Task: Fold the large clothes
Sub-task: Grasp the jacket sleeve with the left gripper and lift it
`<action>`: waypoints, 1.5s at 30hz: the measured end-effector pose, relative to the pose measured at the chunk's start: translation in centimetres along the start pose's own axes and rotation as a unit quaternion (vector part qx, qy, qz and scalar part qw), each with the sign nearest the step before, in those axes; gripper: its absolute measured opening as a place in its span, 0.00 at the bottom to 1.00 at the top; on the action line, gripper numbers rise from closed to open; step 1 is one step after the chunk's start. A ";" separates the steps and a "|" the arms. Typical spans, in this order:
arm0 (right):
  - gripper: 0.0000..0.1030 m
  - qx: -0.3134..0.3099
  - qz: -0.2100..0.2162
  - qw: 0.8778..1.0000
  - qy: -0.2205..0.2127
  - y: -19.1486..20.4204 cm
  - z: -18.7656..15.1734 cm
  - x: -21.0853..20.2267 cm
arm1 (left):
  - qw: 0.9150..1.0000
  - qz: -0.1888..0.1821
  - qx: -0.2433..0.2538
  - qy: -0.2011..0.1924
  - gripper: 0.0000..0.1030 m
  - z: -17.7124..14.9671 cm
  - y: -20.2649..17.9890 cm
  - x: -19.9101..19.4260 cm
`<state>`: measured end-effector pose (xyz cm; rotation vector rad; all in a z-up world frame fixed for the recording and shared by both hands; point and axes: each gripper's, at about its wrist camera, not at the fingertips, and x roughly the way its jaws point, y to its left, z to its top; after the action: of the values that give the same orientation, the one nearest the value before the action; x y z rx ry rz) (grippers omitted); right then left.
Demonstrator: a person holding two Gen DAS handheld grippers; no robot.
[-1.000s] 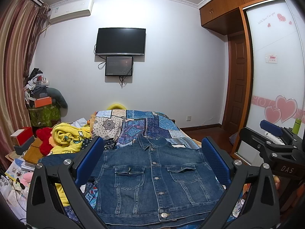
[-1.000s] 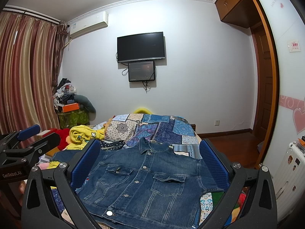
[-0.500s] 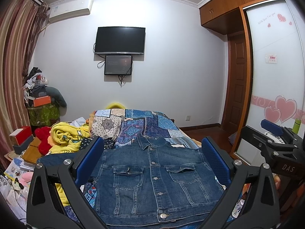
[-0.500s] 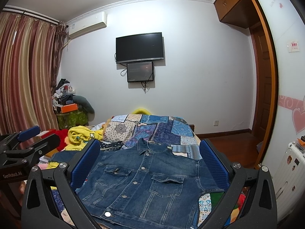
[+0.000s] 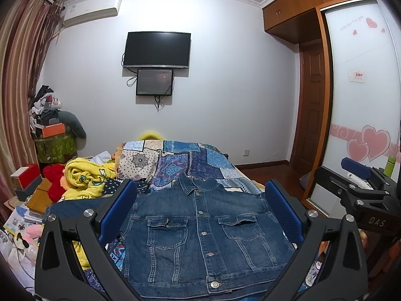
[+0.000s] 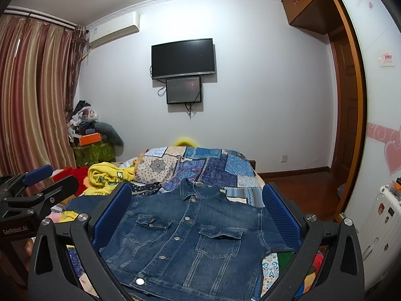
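Legibly, "DAS" on right tongs (image 5: 356,173), denim jacket (image 5: 200,233)

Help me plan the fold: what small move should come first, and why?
Probably lower both open grippers, left and right, onto the blue denim jacket. It lies flat, buttoned, front up on the patchwork quilt, and neither gripper touches it.

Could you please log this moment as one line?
jacket: flat on bed, buttoned, unfolded | left gripper: open, empty | right gripper: open, empty
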<state>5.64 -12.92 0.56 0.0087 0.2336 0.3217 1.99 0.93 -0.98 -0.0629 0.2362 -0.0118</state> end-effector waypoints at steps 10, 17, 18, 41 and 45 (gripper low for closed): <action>1.00 -0.007 -0.003 1.000 0.030 0.6 -0.3 2.7 | 0.999 0.022 -0.025 0.015 1.00 -0.2 2.9 2.6; 1.00 -0.005 0.004 0.997 0.074 1.1 -1.0 7.0 | 0.996 0.056 -0.056 0.045 1.00 -1.4 7.9 6.5; 1.00 -0.002 0.006 0.996 0.086 1.0 -1.3 7.9 | 0.995 0.065 -0.059 0.048 1.00 -1.7 8.8 7.2; 1.00 0.113 -0.097 0.917 0.370 -4.8 -11.9 25.1 | 0.915 0.117 -0.276 0.271 1.00 -17.2 35.6 22.1; 1.00 0.082 -0.125 0.919 0.364 -5.0 -11.4 25.4 | 0.888 0.110 -0.341 0.287 1.00 -19.4 39.7 23.6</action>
<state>28.05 -9.97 -16.48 0.0243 0.9949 0.0346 20.54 38.95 -27.87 -0.7435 0.8364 0.2862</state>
